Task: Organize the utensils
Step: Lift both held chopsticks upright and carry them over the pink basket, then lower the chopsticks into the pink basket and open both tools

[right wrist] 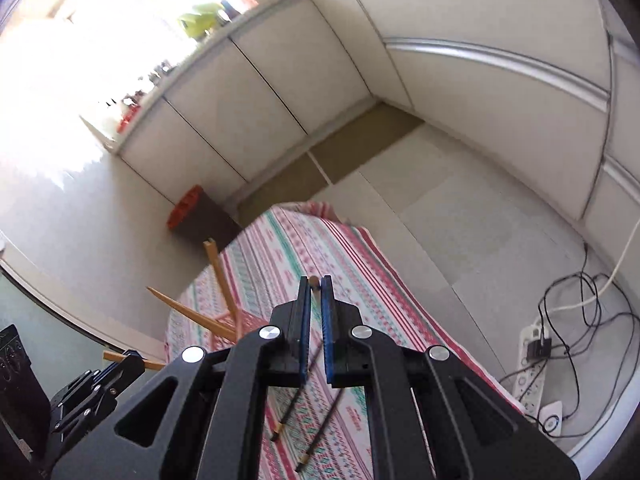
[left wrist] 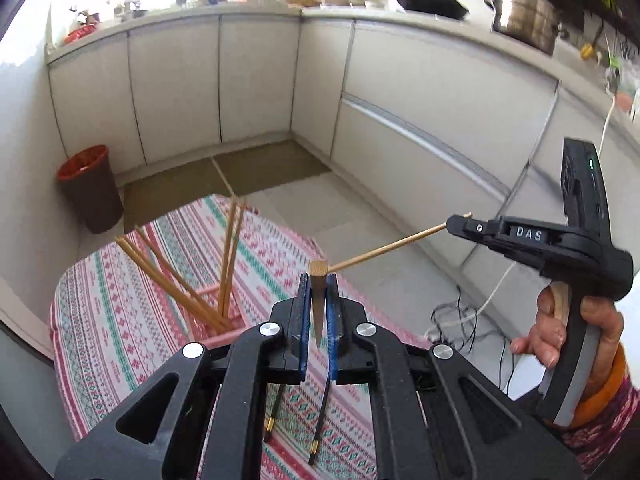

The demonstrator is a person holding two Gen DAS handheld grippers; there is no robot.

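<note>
- In the left wrist view the left gripper [left wrist: 319,280] sits at lower centre, its blue pads nearly together and clamped on a wooden chopstick [left wrist: 318,304]; the square butt end sticks up just above the fingertips and the tapered end runs down between the pads.
- At the right of the same view the right gripper [left wrist: 460,222] points left, held by a hand [left wrist: 576,328] with an orange cuff at the wrist. Its jaws are closed on a second wooden chopstick [left wrist: 384,248], which slants down-left until its far end comes close beside the butt of the first; whether the two touch is unclear.
- In the right wrist view that second chopstick shows only as a small rounded tip between the closed pads at centre.
- Left of centre in the left wrist view, a pink holder [left wrist: 224,334] stands on the table [left wrist: 120,320], which wears a striped pink-and-green cloth. Several more wooden chopsticks [left wrist: 230,256] stand in the holder, fanning outward.
- Two black chopsticks [left wrist: 320,420] with gold bands lie flat on the cloth at lower centre, partly hidden under the left gripper.
- A brown bin with a red rim [left wrist: 90,188] stands on the floor at the left, by white cabinets.
</note>
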